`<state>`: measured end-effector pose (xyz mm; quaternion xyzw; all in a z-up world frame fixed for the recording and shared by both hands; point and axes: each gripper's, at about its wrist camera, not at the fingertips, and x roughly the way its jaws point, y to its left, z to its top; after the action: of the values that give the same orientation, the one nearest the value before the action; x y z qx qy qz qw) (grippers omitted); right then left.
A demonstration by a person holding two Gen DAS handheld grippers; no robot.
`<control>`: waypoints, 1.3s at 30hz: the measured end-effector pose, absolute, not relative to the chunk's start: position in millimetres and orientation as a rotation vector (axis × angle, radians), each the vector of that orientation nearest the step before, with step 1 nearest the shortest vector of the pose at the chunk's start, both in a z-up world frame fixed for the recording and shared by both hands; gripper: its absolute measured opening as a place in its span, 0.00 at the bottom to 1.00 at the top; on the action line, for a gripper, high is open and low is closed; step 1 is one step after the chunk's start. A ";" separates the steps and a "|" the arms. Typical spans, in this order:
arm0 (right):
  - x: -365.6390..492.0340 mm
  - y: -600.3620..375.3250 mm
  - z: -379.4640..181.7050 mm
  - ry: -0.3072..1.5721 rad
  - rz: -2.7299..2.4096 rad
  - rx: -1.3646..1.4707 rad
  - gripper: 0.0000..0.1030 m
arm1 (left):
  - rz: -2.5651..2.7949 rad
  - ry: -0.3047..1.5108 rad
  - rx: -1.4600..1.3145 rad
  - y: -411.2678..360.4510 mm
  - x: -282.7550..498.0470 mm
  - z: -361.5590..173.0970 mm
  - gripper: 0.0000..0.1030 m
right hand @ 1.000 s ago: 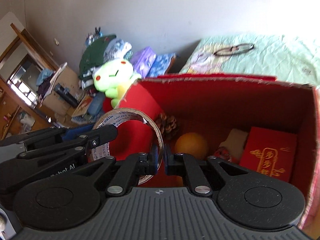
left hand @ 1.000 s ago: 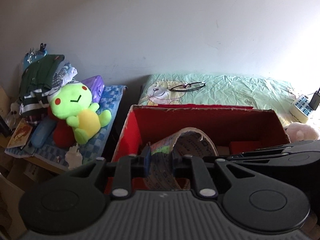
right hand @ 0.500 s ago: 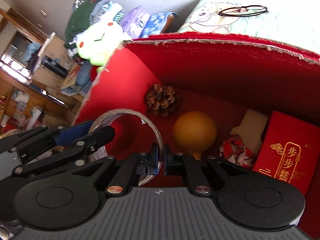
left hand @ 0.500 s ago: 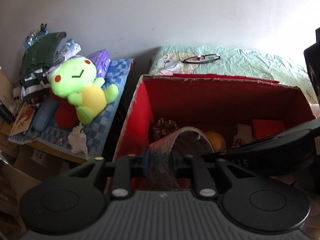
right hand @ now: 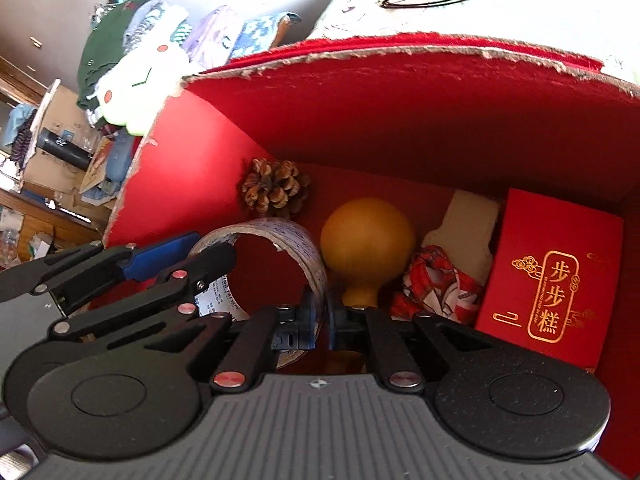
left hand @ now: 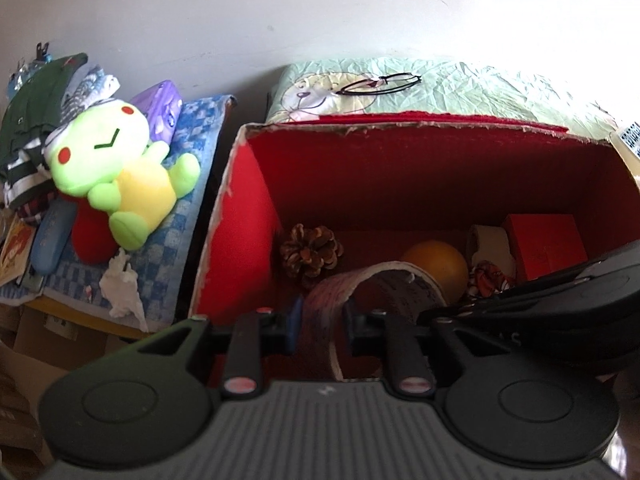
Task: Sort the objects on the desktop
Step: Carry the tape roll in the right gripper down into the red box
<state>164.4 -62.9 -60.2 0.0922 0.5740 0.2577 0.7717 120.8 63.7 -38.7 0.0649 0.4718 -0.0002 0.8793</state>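
Both claws hold a printed tape roll (right hand: 294,240) low inside the red box (left hand: 248,208): the right claw (right hand: 320,320) is clenched on its band, while the left claw (left hand: 320,326) is opening around it. The roll's print is unreadable, its near part hidden. The red packet (right hand: 552,276) reads 步步糕.

Box (right hand: 400,92) floor crowded (left front bare).
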 end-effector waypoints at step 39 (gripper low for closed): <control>160.3 -65.2 -55.7 1.179 0.518 0.192 0.06 | -0.005 0.975 0.128 66.7 120.3 -58.1 0.29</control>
<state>160.3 -65.2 -55.7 0.0895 0.5487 0.2409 0.7955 120.3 66.7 -58.1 0.0614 0.4679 -0.0026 0.8816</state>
